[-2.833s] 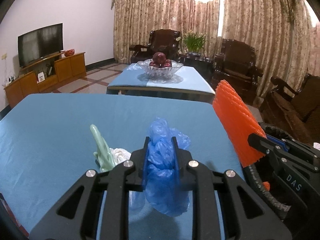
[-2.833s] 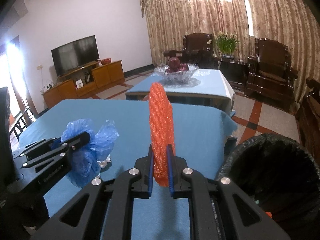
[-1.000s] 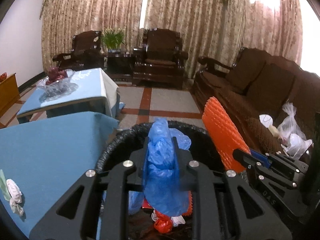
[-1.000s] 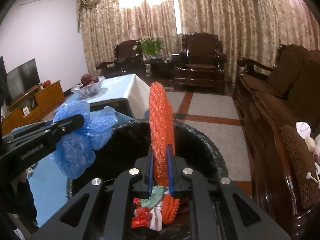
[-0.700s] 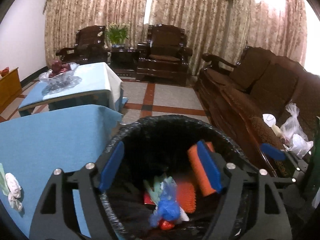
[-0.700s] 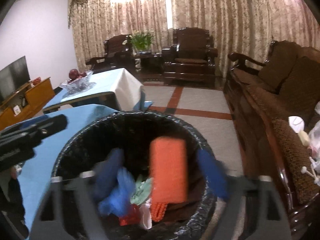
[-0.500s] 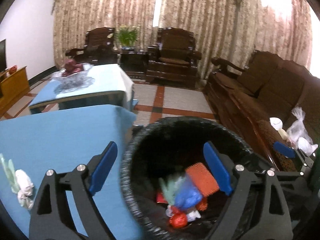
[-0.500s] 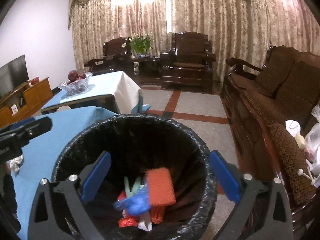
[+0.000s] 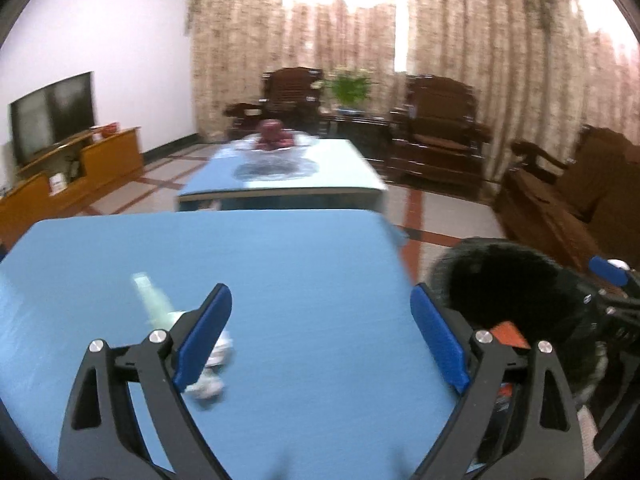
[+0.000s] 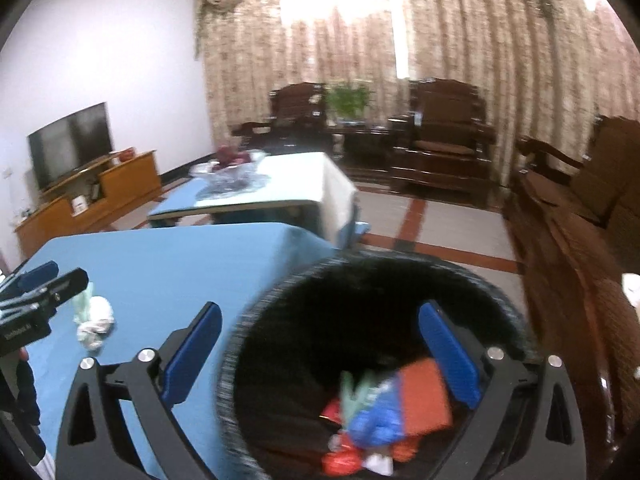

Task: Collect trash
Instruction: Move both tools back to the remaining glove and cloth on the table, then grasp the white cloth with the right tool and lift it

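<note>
The left tool is hanging over the blue bench with its blue-padded fingers spread wide apart and gripping nothing. Its camera is looking across the bench top, where a pale green wrapper and a crumpled white wad are lying together just behind the left finger; motion blur is softening both. At the right edge of this view the black-lined trash bin is showing only its rim and a sliver of orange inside, with the tip of the right tool peeking in beyond it.

The right tool is hovering directly above the bin, fingers likewise wide apart and empty. Only this camera is looking down into the bin: an orange foam net, a blue plastic bag, a green scrap, red wrappers and a bit of white are piled at the bottom. It is also catching the left tool from the side at the far left, with the green wrapper and white wad sitting on the bench just beside that tool's tip.

White lettering is running along the left tool's body in the right wrist view, but it is too small and blurred to read.
</note>
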A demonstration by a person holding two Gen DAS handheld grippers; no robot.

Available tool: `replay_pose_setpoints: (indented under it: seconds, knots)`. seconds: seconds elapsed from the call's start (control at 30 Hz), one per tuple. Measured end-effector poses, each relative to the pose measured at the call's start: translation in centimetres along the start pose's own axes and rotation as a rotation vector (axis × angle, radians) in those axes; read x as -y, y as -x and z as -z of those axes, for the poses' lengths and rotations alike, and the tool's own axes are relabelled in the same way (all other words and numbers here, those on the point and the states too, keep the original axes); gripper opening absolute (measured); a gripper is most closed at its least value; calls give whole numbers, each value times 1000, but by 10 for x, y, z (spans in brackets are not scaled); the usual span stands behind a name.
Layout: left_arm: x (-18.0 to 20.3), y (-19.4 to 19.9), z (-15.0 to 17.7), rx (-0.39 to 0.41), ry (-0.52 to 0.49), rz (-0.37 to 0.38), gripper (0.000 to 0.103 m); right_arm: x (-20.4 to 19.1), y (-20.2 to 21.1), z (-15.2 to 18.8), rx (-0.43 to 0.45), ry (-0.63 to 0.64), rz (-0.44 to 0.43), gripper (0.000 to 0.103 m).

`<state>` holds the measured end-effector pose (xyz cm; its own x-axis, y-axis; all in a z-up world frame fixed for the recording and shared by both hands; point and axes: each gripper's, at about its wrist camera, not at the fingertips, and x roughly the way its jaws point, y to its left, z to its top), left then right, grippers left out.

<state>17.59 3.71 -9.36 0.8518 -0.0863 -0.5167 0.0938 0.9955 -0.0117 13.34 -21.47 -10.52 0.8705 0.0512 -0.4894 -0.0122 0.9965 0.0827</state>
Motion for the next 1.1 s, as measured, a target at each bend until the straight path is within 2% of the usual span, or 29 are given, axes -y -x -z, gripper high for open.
replay_pose_setpoints:
  seconds: [0.23, 0.4, 0.53, 0.77, 0.97, 1.1]
  knots:
    - [-76, 17, 10, -4, 66, -145, 88, -76, -22, -1, 1, 53, -142, 97]
    - [-116, 25, 19, 0, 91, -216, 88, -118, -38, 3, -6, 90, -198, 97]
    - [-131, 24, 22, -8, 106, -249, 88, -150, -55, 9, -25, 109, -236, 96]
    - [-168, 19, 35, -41, 145, -287, 88, -206, -95, 28, -112, 152, -304, 85]
    - [-187, 16, 46, -59, 156, -308, 88, -233, -126, 42, -180, 190, -349, 77]
    - [-196, 11, 52, -69, 158, -325, 88, -249, -138, 47, -201, 199, -356, 77]
